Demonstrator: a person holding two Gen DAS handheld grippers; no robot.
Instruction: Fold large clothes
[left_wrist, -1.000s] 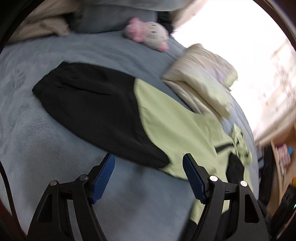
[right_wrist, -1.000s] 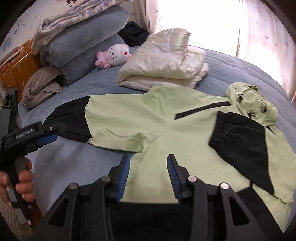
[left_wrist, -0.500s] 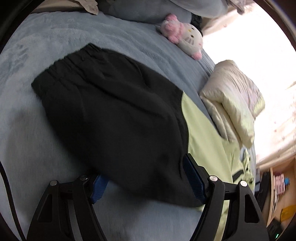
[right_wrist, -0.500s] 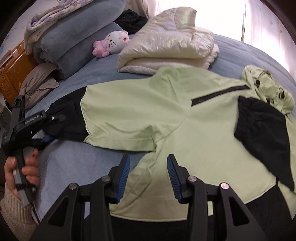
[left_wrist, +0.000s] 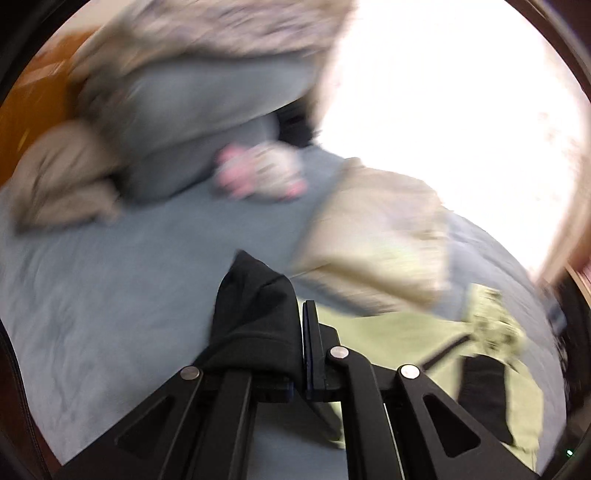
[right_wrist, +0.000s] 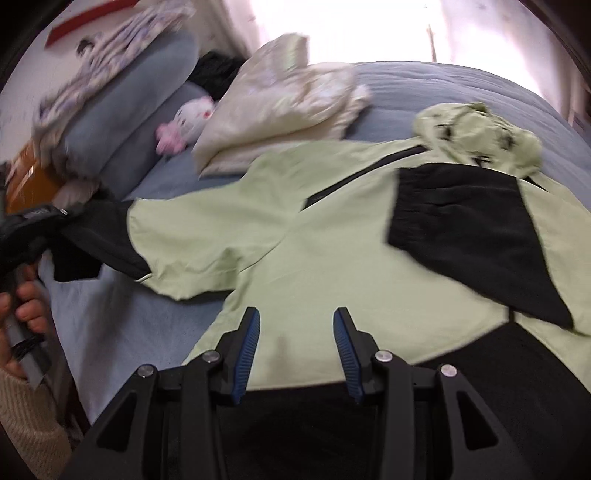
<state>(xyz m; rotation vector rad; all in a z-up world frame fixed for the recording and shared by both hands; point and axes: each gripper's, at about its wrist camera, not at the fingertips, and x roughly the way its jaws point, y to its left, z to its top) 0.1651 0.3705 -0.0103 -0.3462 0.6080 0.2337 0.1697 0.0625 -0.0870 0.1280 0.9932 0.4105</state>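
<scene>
Left gripper (left_wrist: 299, 332) is clamped on the jacket's black cuff (left_wrist: 255, 325), lifted above the blue bed cover (left_wrist: 110, 314). Right gripper (right_wrist: 295, 350), jaws half apart and empty, hovers over the pale green jacket (right_wrist: 332, 277) spread ahead of it. Only its view shows the person's hand (right_wrist: 22, 314) at far left; the plush toy (right_wrist: 188, 118) lies beyond.

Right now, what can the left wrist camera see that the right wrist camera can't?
Only the left wrist view shows the left gripper shut on the black sleeve cuff close up. Only the right wrist view shows the open right gripper over the jacket's green body, and the other sleeve folded across it. Both show the pink plush toy, the cream bedding and the blue bed cover.
</scene>
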